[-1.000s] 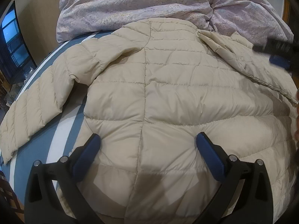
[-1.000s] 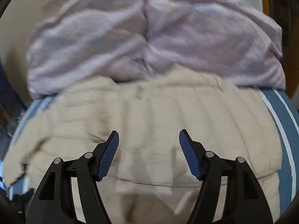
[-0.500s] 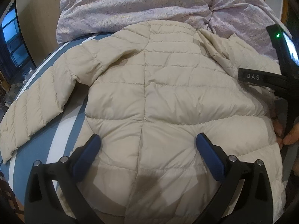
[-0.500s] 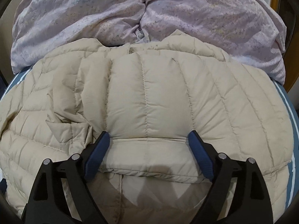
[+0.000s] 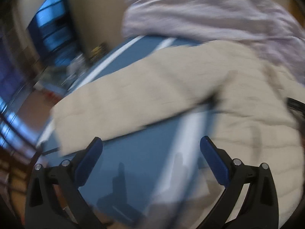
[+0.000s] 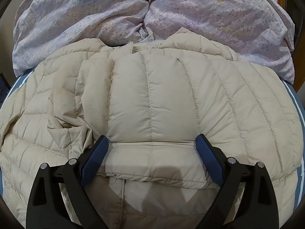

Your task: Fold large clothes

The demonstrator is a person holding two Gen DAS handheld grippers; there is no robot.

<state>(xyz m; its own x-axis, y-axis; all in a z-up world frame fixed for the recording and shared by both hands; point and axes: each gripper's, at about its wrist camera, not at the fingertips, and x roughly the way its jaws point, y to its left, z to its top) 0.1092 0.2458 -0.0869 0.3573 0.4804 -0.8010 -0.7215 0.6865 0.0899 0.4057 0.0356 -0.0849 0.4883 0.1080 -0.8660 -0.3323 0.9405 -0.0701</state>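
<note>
A beige padded jacket [image 6: 152,103] is spread on a blue striped bed [image 5: 144,156], a lilac duvet [image 6: 152,13] beyond. The right gripper [image 6: 152,152] is opening over the folded-in sleeve, nothing pinched. The left gripper [image 5: 151,152] is spread, empty, near the outstretched left sleeve [image 5: 133,95]; its cuff is best pinched and carried across flat.

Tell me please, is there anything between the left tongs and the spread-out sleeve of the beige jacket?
Nothing visible. In the blurred left wrist view the left tongs stand open over bare blue striped sheet, and the jacket sleeve lies flat just beyond them. The lilac duvet is farther back, not in the way.
</note>
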